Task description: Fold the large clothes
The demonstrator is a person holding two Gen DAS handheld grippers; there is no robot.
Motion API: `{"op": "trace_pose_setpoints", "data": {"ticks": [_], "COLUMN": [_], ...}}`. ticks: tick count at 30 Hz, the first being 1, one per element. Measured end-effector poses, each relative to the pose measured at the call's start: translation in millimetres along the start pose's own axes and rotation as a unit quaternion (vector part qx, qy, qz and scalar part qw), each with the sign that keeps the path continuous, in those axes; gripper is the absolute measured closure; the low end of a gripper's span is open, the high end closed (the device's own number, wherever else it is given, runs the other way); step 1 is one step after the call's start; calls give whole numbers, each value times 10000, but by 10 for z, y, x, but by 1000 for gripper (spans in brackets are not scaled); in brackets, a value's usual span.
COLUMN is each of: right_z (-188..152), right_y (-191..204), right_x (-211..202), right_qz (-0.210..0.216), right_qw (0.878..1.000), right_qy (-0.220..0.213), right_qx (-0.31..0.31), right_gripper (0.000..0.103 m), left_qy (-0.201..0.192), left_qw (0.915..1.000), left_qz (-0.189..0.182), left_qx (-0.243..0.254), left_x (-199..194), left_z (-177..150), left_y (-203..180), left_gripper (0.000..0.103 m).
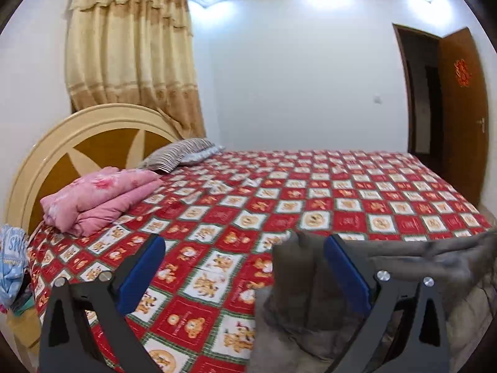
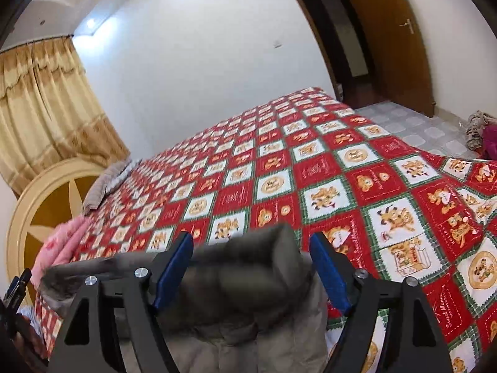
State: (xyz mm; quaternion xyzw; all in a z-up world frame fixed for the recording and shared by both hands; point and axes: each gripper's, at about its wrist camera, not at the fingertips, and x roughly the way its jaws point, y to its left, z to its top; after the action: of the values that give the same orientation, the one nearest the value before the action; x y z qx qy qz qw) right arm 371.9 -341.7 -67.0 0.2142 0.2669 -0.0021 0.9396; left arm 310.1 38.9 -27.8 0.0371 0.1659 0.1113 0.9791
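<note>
A large grey padded coat (image 1: 310,304) with a fur-trimmed edge lies at the near edge of the bed (image 1: 310,192), which has a red checked cartoon cover. My left gripper (image 1: 245,255) is open, its blue pads wide apart; a raised fold of the coat stands between them, close to the right pad. In the right wrist view the coat (image 2: 248,310) bulges up between the blue pads of my right gripper (image 2: 251,248), which is open around it. The bed cover (image 2: 310,168) stretches beyond.
A folded pink quilt (image 1: 99,199) and a striped pillow (image 1: 180,155) lie by the round headboard (image 1: 62,143). Beige curtains (image 1: 130,56) hang behind. Blue clothes (image 1: 12,264) sit at left. An open brown door (image 1: 459,108) stands right. Clothes (image 2: 481,130) lie on the tiled floor.
</note>
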Motion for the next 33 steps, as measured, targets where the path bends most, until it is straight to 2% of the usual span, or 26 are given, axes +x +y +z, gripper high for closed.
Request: {"op": "trace_pose_setpoints", "data": {"ticks": [4,7,11,14,20,26,33], "right_z": [-82,-246,-612,-833,-918,-938,-969], "right_y": [139,449,1001,1229,1055,1016,930], "right_x": [-27,-39,28,264,775,983,1136], "right_qz": [-241,-112,121,38,-281,-332,-295], "right_qw": [9996,9984,9894,9804,9801,9796,9809], "right_qy": [18,215,573,798,1182,1230,1319], "right_qx": [-131,-505,-1329,-1801,-1571,-1555,-1397], "right_gripper": [25,25,25,25,25,25,23], "left_qy": [257,351,411,654,1607,1728,2081], "left_qw": [9990,9964,9918,9902,9834,9815,9752], "left_qz": [-330,-554,-329,-38,-9,9,-160], "left_qx": [173,538,1161,1229,845,826,732], "left_x": [41,50,265,539,1055,1223,1405], "left_z": [-163,-318,-443,-481,-711,-790,-878], "left_y": [-321,-661,-1070,-1157,-1080,-1179,-1196], "left_gripper": [0,0,0,0,0,0,0]}}
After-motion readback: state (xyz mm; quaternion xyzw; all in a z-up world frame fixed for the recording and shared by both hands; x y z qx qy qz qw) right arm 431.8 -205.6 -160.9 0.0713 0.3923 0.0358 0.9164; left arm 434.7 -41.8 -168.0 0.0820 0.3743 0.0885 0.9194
